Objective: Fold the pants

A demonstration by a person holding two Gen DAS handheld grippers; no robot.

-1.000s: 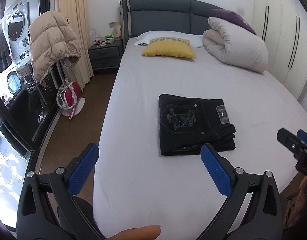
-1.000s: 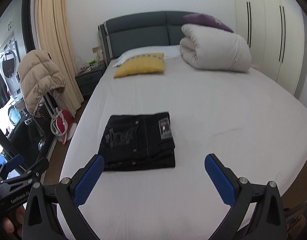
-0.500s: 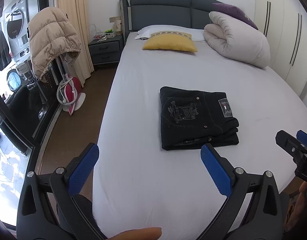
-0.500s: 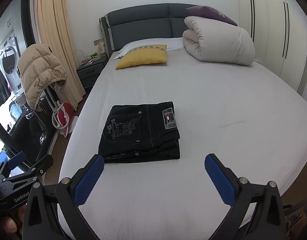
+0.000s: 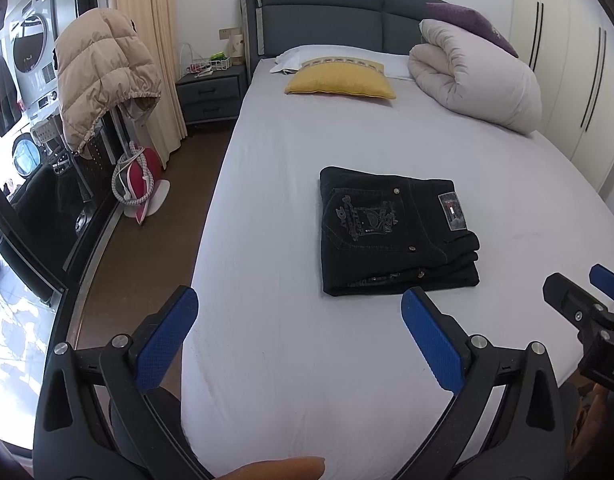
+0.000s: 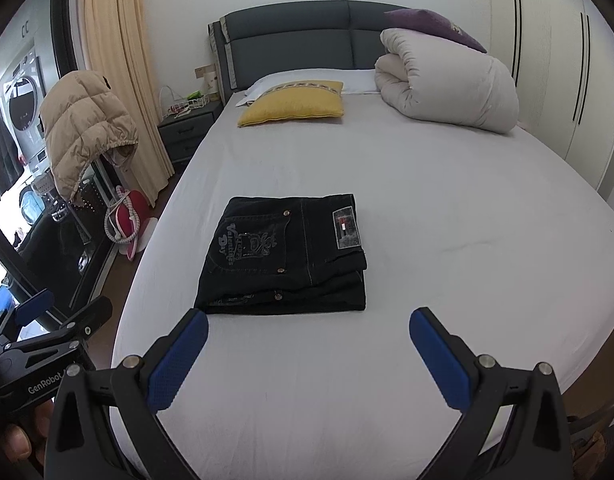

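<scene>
Folded black jeans [image 5: 395, 236] were seen mid-frame on the bed sheet [image 5: 267, 208]; left gripper [image 5: 299, 316] and right gripper [image 6: 309, 332] were held wide, empty.

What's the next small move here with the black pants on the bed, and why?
Probably nothing more than drawing both grippers back. The black pants already lie as a compact folded stack on the bed, and the left gripper and right gripper hang open, short of them, holding nothing.
</scene>
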